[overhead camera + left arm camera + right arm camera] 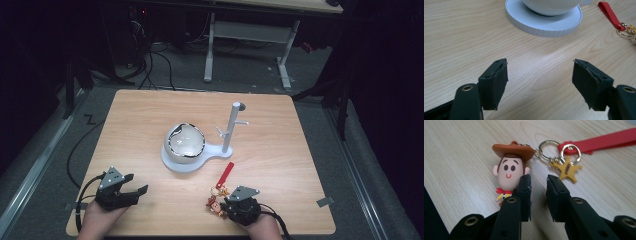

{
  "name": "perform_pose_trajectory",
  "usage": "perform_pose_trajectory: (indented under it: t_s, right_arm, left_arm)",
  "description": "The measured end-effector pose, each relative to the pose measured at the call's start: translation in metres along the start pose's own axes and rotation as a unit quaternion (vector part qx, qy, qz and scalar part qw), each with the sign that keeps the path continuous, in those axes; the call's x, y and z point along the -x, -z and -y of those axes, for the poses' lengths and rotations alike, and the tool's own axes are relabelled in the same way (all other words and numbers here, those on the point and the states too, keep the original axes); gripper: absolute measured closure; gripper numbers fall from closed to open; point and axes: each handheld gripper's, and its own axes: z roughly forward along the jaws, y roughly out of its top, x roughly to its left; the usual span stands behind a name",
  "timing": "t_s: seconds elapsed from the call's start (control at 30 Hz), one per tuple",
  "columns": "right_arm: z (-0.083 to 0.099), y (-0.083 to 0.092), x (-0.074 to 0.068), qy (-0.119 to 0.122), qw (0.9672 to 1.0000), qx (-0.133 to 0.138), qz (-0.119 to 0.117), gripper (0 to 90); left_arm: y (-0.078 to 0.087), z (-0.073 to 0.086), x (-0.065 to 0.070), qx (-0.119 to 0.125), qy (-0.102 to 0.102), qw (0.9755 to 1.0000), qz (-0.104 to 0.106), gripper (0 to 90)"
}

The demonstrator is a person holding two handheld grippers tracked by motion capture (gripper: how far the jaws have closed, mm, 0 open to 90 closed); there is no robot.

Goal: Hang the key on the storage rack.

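Right gripper view: the right hand-held gripper [538, 178] has its jaws drawn narrow, with a slim gap of bare wood between the pads and nothing clamped. Its left pad stands just beside the cowboy figure [510, 171] of the keychain, partly in front of it, and the star charm [566, 170] lies just beyond the right pad. The keychain rests flat on the surface [280, 150], its red strap [226, 174] pointing toward the white stand [227, 132], so the pegs on that stand look like the place where it is meant to hang. The narrow jaws seem set for a small part such as the ring [546, 151], though they sit short of it.

In the high view, the right hand lies low at the near edge, in front of the stand, gripper aimed at the keychain. The left hand-held gripper [136, 184] rests to the stand's near left, jaws wide apart and empty, apparently waiting.
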Motion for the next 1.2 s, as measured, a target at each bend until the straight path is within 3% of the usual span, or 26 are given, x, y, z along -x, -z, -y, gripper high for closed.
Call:
perform_pose_trajectory:
  t_s: [0.07, 0.2, 0.27, 0.47, 0.5, 0.53, 0.57, 0.67, 0.8, 0.9, 1.2]
  right_arm:
    - [-0.002, -0.002, -0.001, -0.003, 1.0000, 0.000, -0.003, 73.2]
    - [-0.013, -0.012, -0.009, 0.016, 0.9997, 0.005, -0.019, 71.5]
    - [-0.015, -0.011, -0.009, 0.022, 0.9996, 0.008, -0.014, 70.5]
    - [-0.019, -0.002, 0.010, -0.006, 0.9993, 0.034, 0.010, 70.2]
    - [-0.026, -0.004, 0.022, -0.006, 0.9985, 0.042, 0.034, 70.3]
    - [-0.026, -0.004, 0.022, -0.006, 0.9985, 0.042, 0.034, 70.3]
    - [-0.033, -0.010, 0.031, -0.010, 0.9981, 0.041, 0.044, 70.2]
    - [-0.039, -0.016, 0.037, -0.009, 0.9977, 0.042, 0.052, 70.5]
    - [-0.055, -0.036, 0.050, -0.018, 0.9971, 0.032, 0.066, 71.4]
    - [-0.051, -0.044, 0.055, -0.013, 0.9975, 0.018, 0.068, 73.9]
    - [-0.021, -0.019, 0.063, -0.037, 0.9946, 0.015, 0.096, 73.0]
  left_arm:
    - [0.002, 0.001, 0.000, 0.001, 0.000, 1.0000, -0.001, 29.1]
    - [0.008, 0.004, -0.001, 0.002, 0.005, 1.0000, -0.009, 29.1]
    - [0.010, 0.006, -0.001, 0.003, 0.006, 0.9999, -0.012, 29.1]
    - [0.015, 0.010, -0.003, 0.001, 0.008, 0.9998, -0.020, 29.1]
    - [0.018, 0.013, -0.003, 0.000, 0.008, 0.9997, -0.024, 29.1]
    - [0.018, 0.013, -0.003, 0.000, 0.008, 0.9997, -0.024, 29.1]
    - [0.022, 0.016, -0.002, 0.000, 0.008, 0.9995, -0.030, 29.1]
    - [0.026, 0.019, -0.002, -0.001, 0.008, 0.9994, -0.033, 29.1]
    - [0.032, 0.021, -0.003, 0.005, 0.015, 0.9993, -0.035, 29.1]
    - [0.028, 0.019, -0.002, 0.001, 0.014, 0.9994, -0.032, 29.2]
    - [0.014, 0.007, 0.004, 0.004, -0.005, 0.9999, -0.010, 29.1]
